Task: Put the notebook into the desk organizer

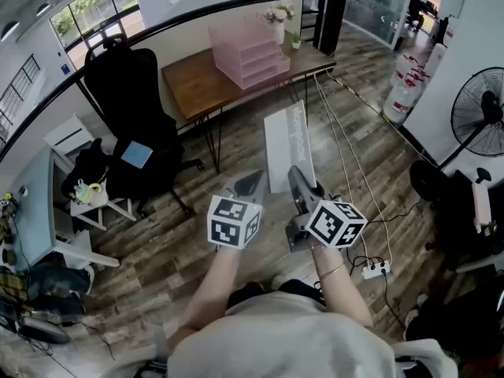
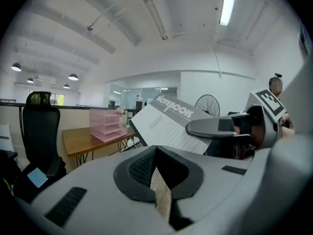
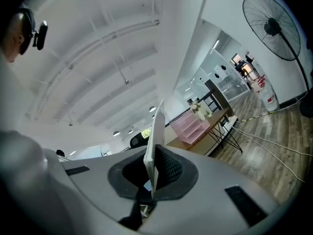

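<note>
While the right gripper clamps the notebook by its near edge, its jaws are drawn almost fully together with only the thin cover between the pads. The right gripper view shows the book edge-on, rising straight out of that grip. In the head view the notebook stretches away from the jaws toward 12 o'clock, held in the air above the wooden floor and touching nothing else.

The left gripper hangs just beside it at 9 o'clock. Its jaws are closed tip to tip and hold nothing; a sliver of floor shows below the meeting pads in its own view.

The pink desk organizer stands on the wooden desk, well apart from the notebook at 12 o'clock. A black office chair sits at 10 o'clock and a floor fan at 2 o'clock.

My reading is that the carry is the step in hand: the book is picked up but not yet delivered. The next move seems to call for walking up to the desk, lining the notebook's free edge with one of the organizer's open slots, and sliding it in flat. The free left gripper could steady the light organizer if it starts to slide.
</note>
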`<state>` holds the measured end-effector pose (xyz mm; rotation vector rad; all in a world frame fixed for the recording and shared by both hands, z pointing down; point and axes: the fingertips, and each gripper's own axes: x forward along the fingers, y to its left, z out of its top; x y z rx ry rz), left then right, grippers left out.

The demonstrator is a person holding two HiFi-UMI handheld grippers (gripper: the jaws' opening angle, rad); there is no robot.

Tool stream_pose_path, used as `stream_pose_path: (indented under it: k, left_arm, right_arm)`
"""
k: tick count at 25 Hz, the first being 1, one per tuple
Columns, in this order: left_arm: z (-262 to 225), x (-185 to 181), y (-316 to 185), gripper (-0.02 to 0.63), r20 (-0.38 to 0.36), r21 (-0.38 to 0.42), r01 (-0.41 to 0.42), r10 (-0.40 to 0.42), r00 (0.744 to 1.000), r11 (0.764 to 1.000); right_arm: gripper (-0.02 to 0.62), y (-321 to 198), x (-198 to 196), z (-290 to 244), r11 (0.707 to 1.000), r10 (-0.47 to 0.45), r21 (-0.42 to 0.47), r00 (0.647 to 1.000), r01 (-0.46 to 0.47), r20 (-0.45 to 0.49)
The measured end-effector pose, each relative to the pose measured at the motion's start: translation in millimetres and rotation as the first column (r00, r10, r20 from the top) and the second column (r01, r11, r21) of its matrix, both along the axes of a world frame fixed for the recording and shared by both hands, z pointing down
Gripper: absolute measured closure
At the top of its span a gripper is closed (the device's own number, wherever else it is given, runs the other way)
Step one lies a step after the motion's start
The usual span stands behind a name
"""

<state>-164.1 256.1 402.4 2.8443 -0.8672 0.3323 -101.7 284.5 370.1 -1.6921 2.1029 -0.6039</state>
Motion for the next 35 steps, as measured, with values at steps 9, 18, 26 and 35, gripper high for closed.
stream_pose_path:
  k: [9,18,26,35]
  left_arm:
    - [2.1,34.7,-2.4,0.603,-0.018,0.006,0.015,-0.015,1.0,1.0]
    - [28.0,52.6,-3.1,0.603,0.031,-0.032,0.029,-0.028,0.999,0.999]
    - [28.8,67.2,-49.6,0.603,-0.005,-0.043,0.032,-0.032,0.999,0.999]
    - [-3.5,85.2,-162.7,0.603,-0.149,-0.066,0.035,-0.045,0.988,0.997]
  right_arm:
    - [0.58,-5.7,32.6,3.8,0.999,-0.032,0.011,0.999,0.032,0.026]
    - [0.58,-7.3,49.7,21.6,0.998,-0.059,-0.008,0.995,0.06,0.076]
    - [0.58,-48.3,68.9,27.8,0.999,-0.047,-0.006,0.995,0.048,0.093]
    - [0.578,-160.1,89.3,6.6,0.997,-0.071,0.04,0.996,0.069,0.054]
